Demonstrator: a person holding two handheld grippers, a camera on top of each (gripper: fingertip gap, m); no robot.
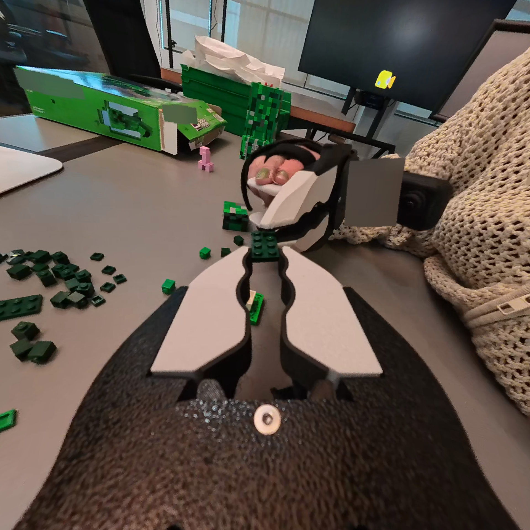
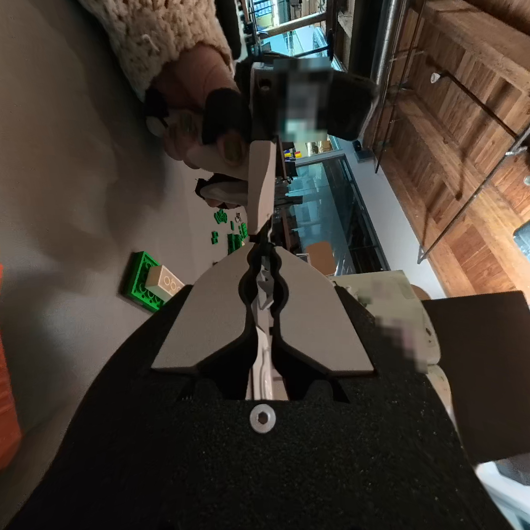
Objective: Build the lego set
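Between the white fingertips of the left gripper [image 1: 265,253] sits a dark green studded plate [image 1: 265,247], clamped by its two side edges and held above the grey table [image 1: 143,200]. From the far side the right gripper [image 1: 268,222] comes in tilted, its tips meeting the plate's far edge; a hand [image 1: 272,169] squeezes its trigger, a knitted cream sleeve [image 1: 473,200] behind it.

Left wrist view gives us the whole work area. Loose dark green pieces [image 1: 57,281] lie scattered to the left, a few small bright green cubes [image 1: 169,286] nearer the middle, and a small green-and-black block assembly [image 1: 235,216] stands just beyond the plate. Farther back there is a tall green pixel-patterned tower [image 1: 262,114], a tiny pink figure [image 1: 206,159], the open green set box [image 1: 114,111] on its side, a green bin [image 1: 215,94] with crumpled white paper, and a dark monitor [image 1: 401,48].

Right wrist view, rolled sideways, shows something different. Its own fingers are nearly together, pinching a thin dark edge at the tips [image 2: 263,249], most likely that same plate seen edge-on. The left gripper stands beyond as a narrow white blade, gripped by the other hand [image 2: 200,114]. Only here do we clearly see a bright green plate with a tan brick on top [image 2: 149,282] resting on the table, mostly hidden under the fingers in the other view.
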